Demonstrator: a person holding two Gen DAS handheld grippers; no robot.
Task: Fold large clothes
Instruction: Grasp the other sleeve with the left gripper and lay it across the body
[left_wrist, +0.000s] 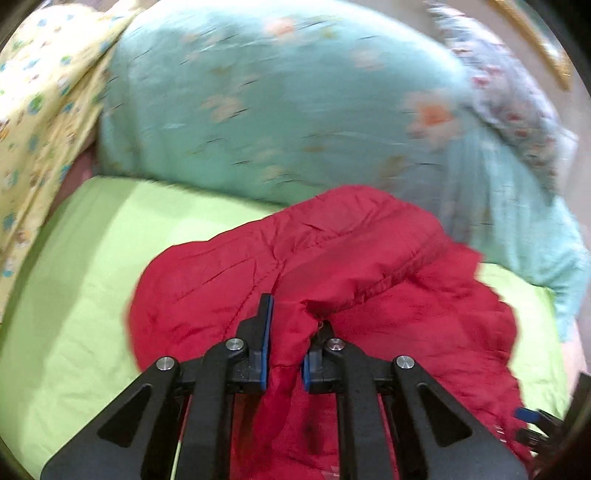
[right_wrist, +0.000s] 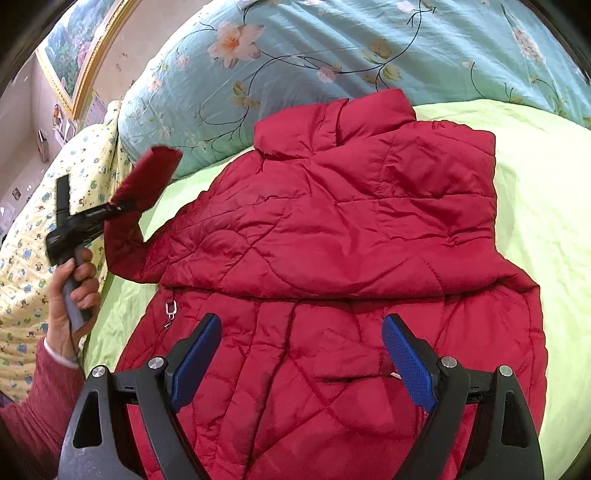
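A red quilted jacket (right_wrist: 332, 229) lies spread on the green sheet (right_wrist: 535, 177), collar toward the far side. In the right wrist view its left sleeve (right_wrist: 144, 177) is lifted off the bed, and my left gripper (right_wrist: 105, 214), held by a hand (right_wrist: 74, 284), is shut on it. In the left wrist view the red sleeve fabric (left_wrist: 291, 354) is pinched between the blue pads of my left gripper (left_wrist: 291, 321), with the jacket (left_wrist: 369, 258) beyond. My right gripper (right_wrist: 301, 319) hovers open over the jacket's lower half, with nothing between its fingers.
A teal floral quilt (right_wrist: 332, 48) is piled along the far side of the bed. A yellow patterned blanket (right_wrist: 29, 295) lies to the left. A framed picture (right_wrist: 74, 48) hangs on the wall. A red sleeve (right_wrist: 40, 406) covers the person's arm. The right gripper's tip (left_wrist: 535, 421) shows at the left wrist view's corner.
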